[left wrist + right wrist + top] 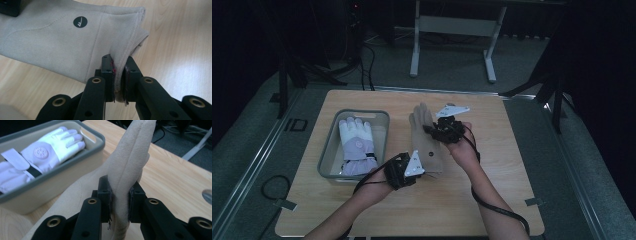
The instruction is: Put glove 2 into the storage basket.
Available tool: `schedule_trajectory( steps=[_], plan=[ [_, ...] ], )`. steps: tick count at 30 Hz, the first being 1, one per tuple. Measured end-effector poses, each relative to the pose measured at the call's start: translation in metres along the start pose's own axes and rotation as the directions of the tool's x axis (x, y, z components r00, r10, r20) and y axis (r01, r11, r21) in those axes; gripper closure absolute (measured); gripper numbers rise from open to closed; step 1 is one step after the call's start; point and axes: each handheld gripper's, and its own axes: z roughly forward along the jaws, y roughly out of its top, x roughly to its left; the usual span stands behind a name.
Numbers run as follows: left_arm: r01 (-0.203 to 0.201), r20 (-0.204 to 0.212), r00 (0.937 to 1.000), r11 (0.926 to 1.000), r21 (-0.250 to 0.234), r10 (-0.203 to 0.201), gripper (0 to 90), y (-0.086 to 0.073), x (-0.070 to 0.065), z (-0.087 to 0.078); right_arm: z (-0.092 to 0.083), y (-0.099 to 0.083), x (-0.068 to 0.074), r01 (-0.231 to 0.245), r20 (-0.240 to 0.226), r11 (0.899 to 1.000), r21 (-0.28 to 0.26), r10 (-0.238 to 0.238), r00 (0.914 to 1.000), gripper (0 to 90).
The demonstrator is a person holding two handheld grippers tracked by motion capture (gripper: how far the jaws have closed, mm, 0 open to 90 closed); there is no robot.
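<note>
Lifting the beige suede-like fabric glove [426,141] from both ends at once, the person is working toward what looks like the grey plastic bin [382,116] on the left, where a white padded glove with a lilac cuff and a black strap [356,145] is already lying. The left claw [411,167] is clamping the cuff hem, its pads pinching a fold of the fabric in the left gripper view. The right claw [443,131] is gripping the finger end, with the cloth squeezed upright between its pads in the right gripper view.

To do this step well, both hands are probably best rising evenly so the glove is staying stretched and flat rather than sagging in the middle. Carrying it left over the bin's near-right wall calls for enough height that the hanging middle is not catching the rim. The bite on the cuff is thin, so a jerk could be pulling the hem free.

The beige glove is sitting at the centre of the light wooden surface [492,200], just right of the bin, fingers pointing far and cuff near. Its cloth is looking soft and matte, with stitched seams along the cuff [136,37] and a small round black logo patch [80,22] near the wrist.
</note>
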Motion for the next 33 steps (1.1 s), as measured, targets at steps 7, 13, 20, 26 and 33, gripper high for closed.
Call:
schedule_trajectory(
  steps=[7, 13, 20, 26, 33],
  plan=[
    [0.015, -0.046, 0.9988, 0.9997, 0.017, -0.015, 82.1, -0.014, 0.011, -0.021, 0.017, 0.022, 0.015, 0.021, -0.022, 1.0, -0.008, -0.021, 0.9995, 76.4],
    [0.035, -0.087, 0.9956, 0.9988, 0.033, -0.032, 82.1, -0.029, 0.019, -0.039, 0.034, 0.044, 0.034, 0.056, -0.045, 0.998, -0.016, -0.057, 0.9974, 76.4],
    [0.084, -0.124, 0.9893, 0.9955, 0.046, -0.077, 82.0, -0.052, 0.031, -0.063, 0.058, 0.069, 0.059, 0.093, -0.084, 0.995, -0.02, -0.094, 0.992, 76.4],
    [0.127, -0.154, 0.9811, 0.9901, 0.059, -0.117, 82.0, -0.074, 0.037, -0.077, 0.084, 0.082, 0.08, 0.121, -0.117, 0.993, -0.008, -0.121, 0.9858, 76.3],
    [0.176, -0.188, 0.9691, 0.9814, 0.076, -0.16, 82.0, -0.097, 0.043, -0.091, 0.116, 0.095, 0.103, 0.148, -0.162, 0.989, 0.007, -0.145, 0.9761, 76.3]
  ],
)
